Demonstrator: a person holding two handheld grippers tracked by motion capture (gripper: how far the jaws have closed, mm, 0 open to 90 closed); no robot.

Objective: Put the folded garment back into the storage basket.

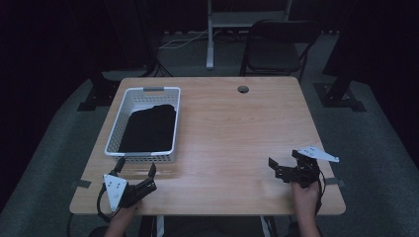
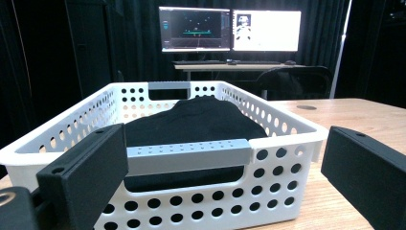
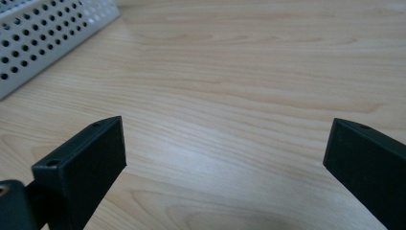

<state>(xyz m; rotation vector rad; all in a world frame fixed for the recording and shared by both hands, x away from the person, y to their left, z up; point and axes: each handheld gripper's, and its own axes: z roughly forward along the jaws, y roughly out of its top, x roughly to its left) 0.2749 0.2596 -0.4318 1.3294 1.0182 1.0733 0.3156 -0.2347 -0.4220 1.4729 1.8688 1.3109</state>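
A white perforated basket (image 1: 114, 129) stands on the left half of the wooden table, with a folded black cloth (image 1: 149, 128) inside. In the left gripper view the basket (image 2: 287, 139) rises close ahead, its grey handle bar (image 2: 189, 154) level with the jaws and the black cloth (image 2: 196, 120) heaped behind. My left gripper (image 1: 136, 167) is open just in front of the basket's near end, holding nothing. My right gripper (image 1: 283, 159) is open near the table's front right, over bare wood. In the right gripper view its jaws stand wide apart and the basket's corner (image 3: 43, 33) shows at upper left.
The table (image 1: 232, 128) has a round cable hole (image 1: 242, 89) near its far edge. A black folding chair (image 1: 276, 47) and a desk leg (image 1: 210, 34) stand beyond it. Two lit monitors (image 2: 230, 29) sit on a far desk in the left gripper view.
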